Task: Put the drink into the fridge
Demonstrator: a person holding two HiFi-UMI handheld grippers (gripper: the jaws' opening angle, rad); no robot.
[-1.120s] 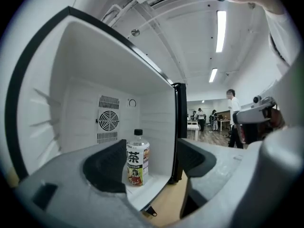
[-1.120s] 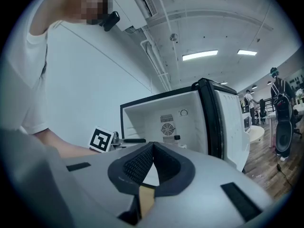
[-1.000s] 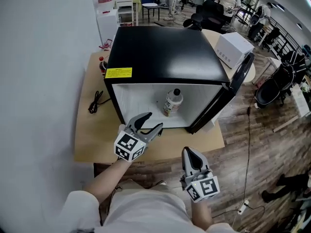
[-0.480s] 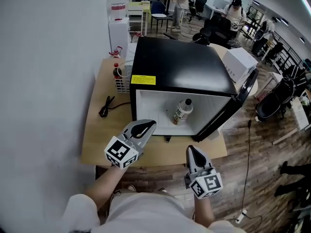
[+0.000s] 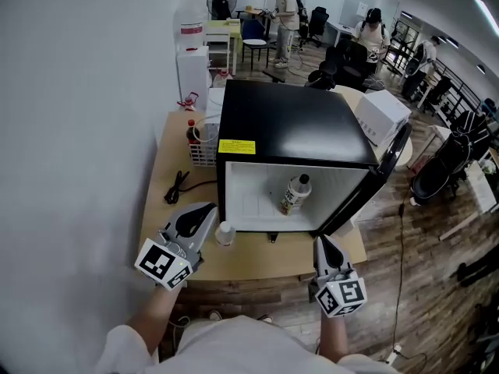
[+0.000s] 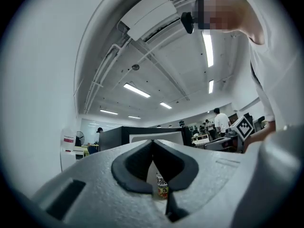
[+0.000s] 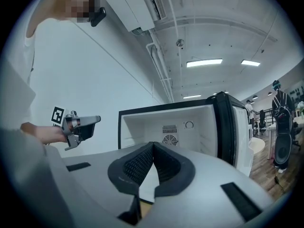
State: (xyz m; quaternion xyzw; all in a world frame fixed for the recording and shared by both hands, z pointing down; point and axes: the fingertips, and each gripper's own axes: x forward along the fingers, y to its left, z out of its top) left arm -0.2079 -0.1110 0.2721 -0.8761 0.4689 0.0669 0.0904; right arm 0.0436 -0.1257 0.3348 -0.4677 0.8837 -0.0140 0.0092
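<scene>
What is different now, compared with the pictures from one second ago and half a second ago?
The left claw closed empty and drew back from the fridge opening to the left front of the table. The bottle is still inside the fridge, the door still open, the right claw still shut.

Drink (image 5: pixel 295 195) inside fridge (image 5: pixel 288 123), fridge on table (image 5: pixel 168 228)

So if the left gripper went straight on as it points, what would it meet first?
Probably the small bottle on the table, which shows right past the shut tips of the left gripper; the open fridge stands behind it. Depth is hard to judge.
</scene>
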